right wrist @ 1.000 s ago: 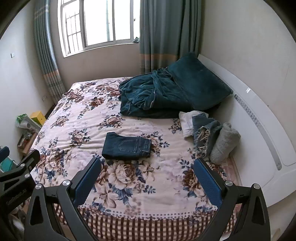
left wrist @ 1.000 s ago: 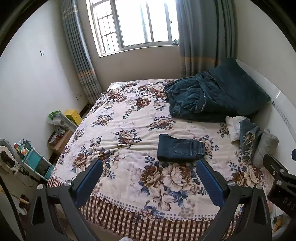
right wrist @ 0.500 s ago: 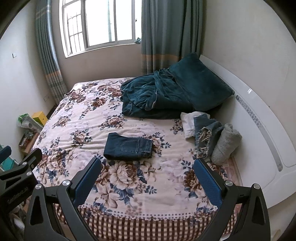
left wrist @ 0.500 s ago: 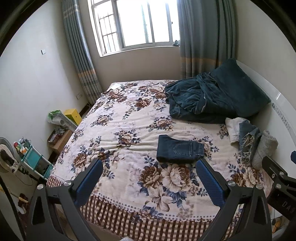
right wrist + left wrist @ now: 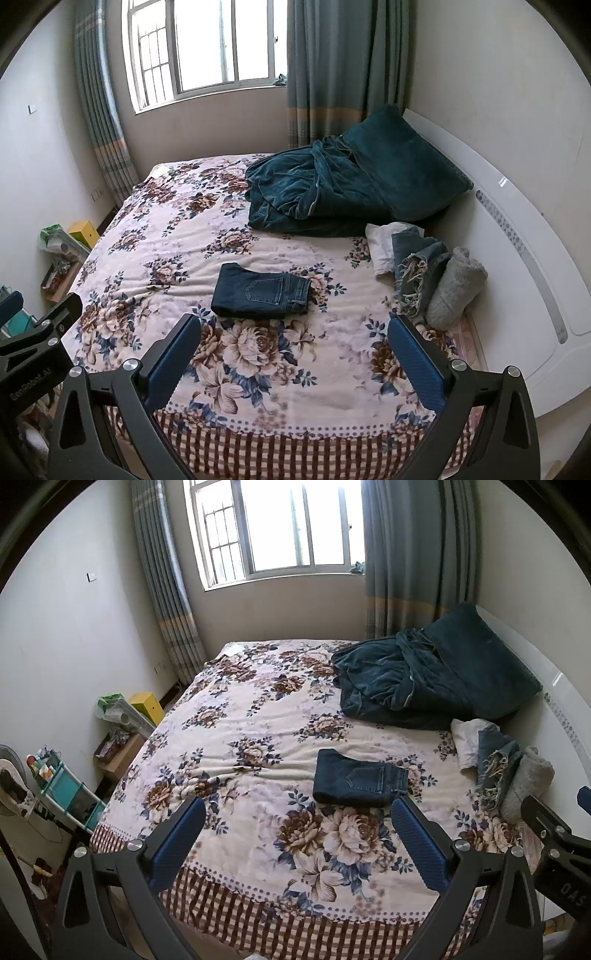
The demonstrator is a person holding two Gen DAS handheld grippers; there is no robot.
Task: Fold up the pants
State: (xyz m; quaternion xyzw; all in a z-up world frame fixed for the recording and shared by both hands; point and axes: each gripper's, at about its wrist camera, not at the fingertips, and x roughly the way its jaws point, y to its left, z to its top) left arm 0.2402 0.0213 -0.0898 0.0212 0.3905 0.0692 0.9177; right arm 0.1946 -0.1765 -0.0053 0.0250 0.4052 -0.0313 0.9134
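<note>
A pair of dark blue jeans (image 5: 358,783) lies folded into a small flat rectangle on the floral bedspread (image 5: 258,716), back pocket up; it also shows in the right wrist view (image 5: 262,291). My left gripper (image 5: 295,842) is open and empty, held above the foot of the bed, well short of the jeans. My right gripper (image 5: 293,358) is open and empty at about the same distance. The right gripper's body shows at the right edge of the left wrist view (image 5: 554,849), and the left gripper's body at the left edge of the right wrist view (image 5: 33,350).
A dark teal blanket and pillow (image 5: 424,679) lie at the head of the bed. A pile of white, denim and grey clothes (image 5: 498,768) lies by the white headboard (image 5: 517,240). Shelves and boxes (image 5: 122,723) stand on the floor left of the bed.
Both grippers have drawn back slightly from the bed and risen, so the jeans look a little farther away. Both stay open and empty.
</note>
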